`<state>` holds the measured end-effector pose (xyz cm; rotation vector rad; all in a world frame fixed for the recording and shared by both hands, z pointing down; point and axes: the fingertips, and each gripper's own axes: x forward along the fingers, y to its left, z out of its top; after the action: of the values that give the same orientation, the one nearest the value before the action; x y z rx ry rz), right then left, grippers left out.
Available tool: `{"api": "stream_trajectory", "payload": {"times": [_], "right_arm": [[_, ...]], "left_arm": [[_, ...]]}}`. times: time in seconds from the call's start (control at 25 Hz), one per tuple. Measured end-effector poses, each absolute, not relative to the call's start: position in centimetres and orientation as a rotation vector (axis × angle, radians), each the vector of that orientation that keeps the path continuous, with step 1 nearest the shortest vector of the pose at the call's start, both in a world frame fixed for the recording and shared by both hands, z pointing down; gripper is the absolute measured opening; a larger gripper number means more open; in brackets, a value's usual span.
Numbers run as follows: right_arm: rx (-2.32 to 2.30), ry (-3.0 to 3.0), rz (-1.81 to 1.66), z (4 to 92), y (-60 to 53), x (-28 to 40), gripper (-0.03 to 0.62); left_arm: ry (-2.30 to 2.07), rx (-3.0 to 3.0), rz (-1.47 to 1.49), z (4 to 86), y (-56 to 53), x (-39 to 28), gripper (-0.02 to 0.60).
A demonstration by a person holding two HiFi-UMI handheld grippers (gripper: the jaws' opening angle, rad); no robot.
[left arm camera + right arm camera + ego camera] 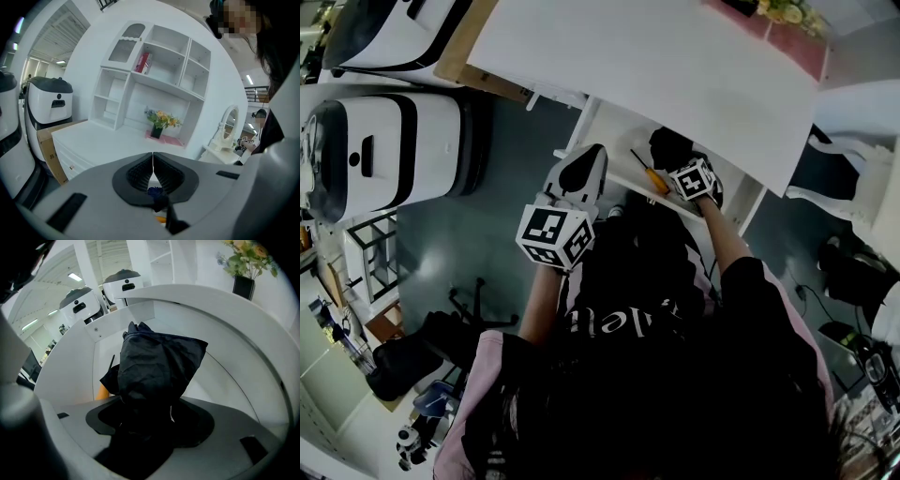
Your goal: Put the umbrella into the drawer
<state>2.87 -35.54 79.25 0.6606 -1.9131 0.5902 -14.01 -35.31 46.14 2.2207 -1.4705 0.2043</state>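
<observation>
Dark clothing (675, 375) of the person fills the head view from 4 to 8 o'clock, both forearms reaching out of it toward 12. Beyond them the white desk (656, 66) slants across the frame from 11 to 2 o'clock. Two white machines (389, 155) with black bands stand on the grey floor at 9 and 11 o'clock. In the left gripper view a white hutch (154, 75) rises at 12 o'clock on the desk (93, 138), with flowers (161, 121) in a dark vase at centre. The drawer (614, 129) stands pulled out from under the desk edge, just above the middle of the head view; its curved white walls (234, 362) ring the right gripper view from 9 round to 4 o'clock. The umbrella (670, 148), a black crumpled bundle, is inside the drawer toward its 2 o'clock side. In the right gripper view the umbrella (159, 362) stands up at centre; whether it rests on the drawer floor cannot be told. The right gripper (686, 169) is down in the drawer, its jaws clamped on the umbrella's lower end (150, 411). The left gripper (586, 161) hangs over the drawer's 9 o'clock edge, clear of the umbrella. Its jaws are pressed together with nothing between them (153, 161). An orange-handled screwdriver (652, 179) lies in the drawer just beside the umbrella at its 7 o'clock, its handle (102, 392) showing at 8 o'clock in the right gripper view.
</observation>
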Motion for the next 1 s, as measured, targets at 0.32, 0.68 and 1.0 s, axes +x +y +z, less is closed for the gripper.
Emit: {"api": "stream_trajectory", "payload": {"times": [0.32,0.68,1.0], "right_arm": [[0.777,-1.873,0.605,77.6,-35.5,3.9,0.293],[0.938,-1.992,0.669,71.8,-35.0,4.8,0.291],[1.117,-2.238,0.697,61.6,-33.8,3.4,0.291]], "left_arm": [[-1.422,2.251,0.204,46.3,-34.8,-13.5,0.017],[-1.356,2.303,0.187,45.7,-33.7,-12.2,0.017],[-1.313,2.348,0.166,45.0,-31.3,-11.7,0.017]]}}
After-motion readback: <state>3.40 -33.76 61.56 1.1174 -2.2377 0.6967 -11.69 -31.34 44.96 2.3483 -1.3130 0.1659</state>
